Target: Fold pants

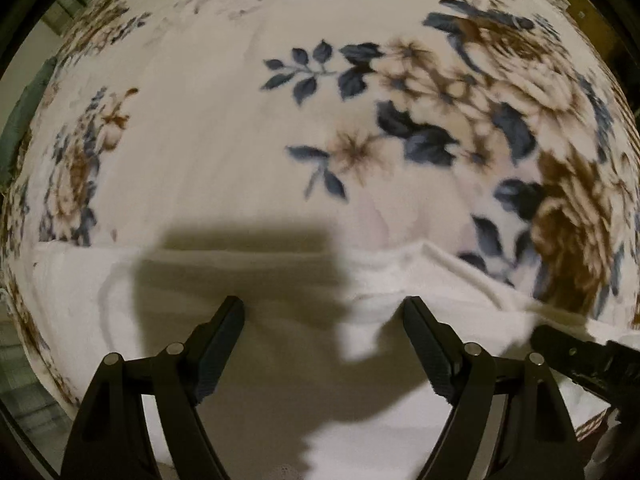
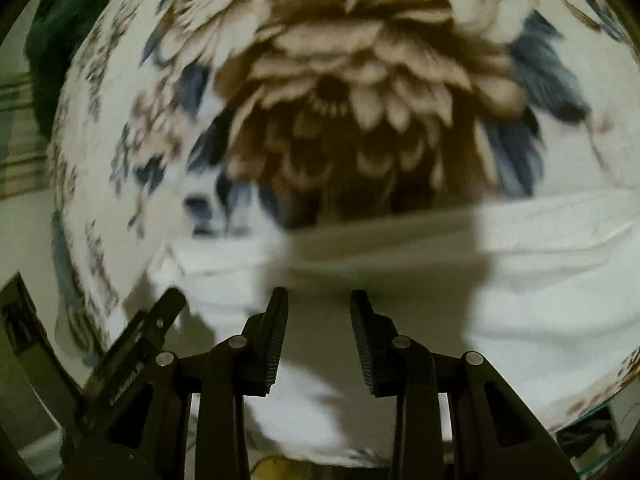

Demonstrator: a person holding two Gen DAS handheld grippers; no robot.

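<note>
White pants (image 1: 80, 288) lie flat on a floral blanket (image 1: 224, 128), their straight far edge running across the picture. My left gripper (image 1: 324, 304) hangs over them pointing down, open wide with nothing between its fingers, and casts a broad shadow on the cloth. In the right wrist view the same white pants (image 2: 552, 280) fill the lower half. My right gripper (image 2: 320, 296) stands above them with a moderate gap between its jaws and nothing in that gap. Each view is blurred. A black finger of the left gripper (image 2: 140, 340) shows at the lower left.
The blanket (image 2: 360, 92) has large brown flowers and blue leaves. A dark green cloth (image 1: 16, 136) lies at its left edge, also seen as green cloth (image 2: 60, 32). The right gripper's black body (image 1: 584, 360) juts in at the lower right, close to my left gripper.
</note>
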